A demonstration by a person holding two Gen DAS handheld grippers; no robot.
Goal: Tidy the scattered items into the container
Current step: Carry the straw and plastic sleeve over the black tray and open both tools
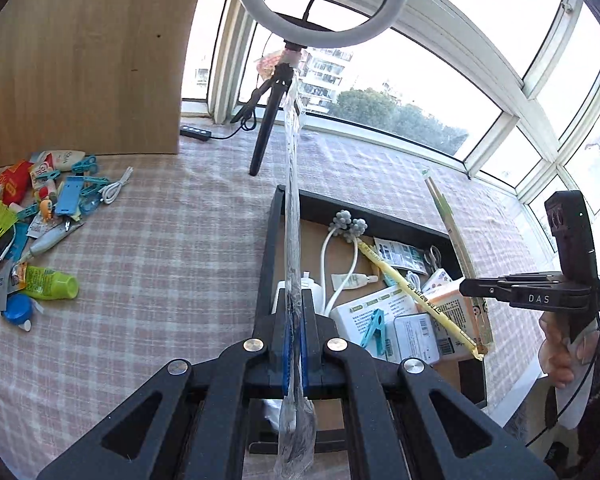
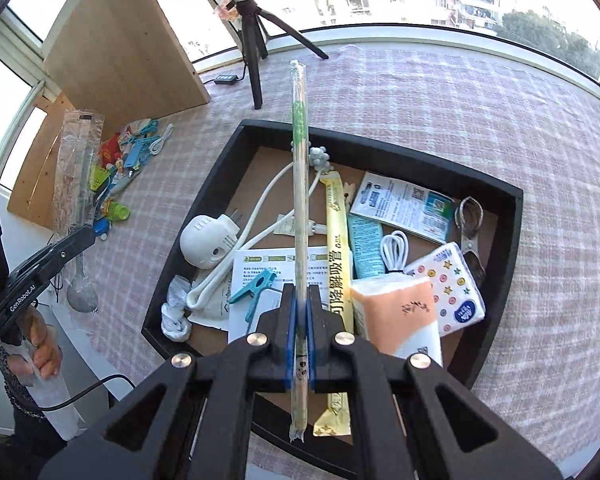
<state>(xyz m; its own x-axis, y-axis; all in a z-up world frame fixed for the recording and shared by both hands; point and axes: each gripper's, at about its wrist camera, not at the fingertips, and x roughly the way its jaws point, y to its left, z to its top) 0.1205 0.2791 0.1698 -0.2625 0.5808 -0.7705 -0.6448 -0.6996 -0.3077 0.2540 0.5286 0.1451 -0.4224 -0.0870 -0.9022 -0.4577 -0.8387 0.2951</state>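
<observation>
My left gripper (image 1: 296,296) is shut on a long clear-wrapped spoon (image 1: 292,184) that sticks up past the near-left wall of the black tray (image 1: 269,240). My right gripper (image 2: 300,292) is shut on a paper-wrapped pair of chopsticks (image 2: 300,184), held above the tray (image 2: 514,240). Each view shows the other gripper: the right one (image 1: 466,288) with the chopsticks (image 1: 452,228), the left one (image 2: 86,232) with the spoon (image 2: 78,200). The tray holds a white plug and cable (image 2: 208,240), a yellow straw packet (image 2: 338,248), tissue packs (image 2: 396,312) and a blue peg (image 2: 256,288). Several scattered items (image 1: 40,208) lie in a pile on the checked cloth.
A ring light on a black tripod (image 1: 268,120) stands behind the tray, its cable and switch (image 1: 196,133) lying on the cloth. A wooden board (image 1: 80,60) leans behind the pile. Windows run along the far edge. A person's hands grip both handles.
</observation>
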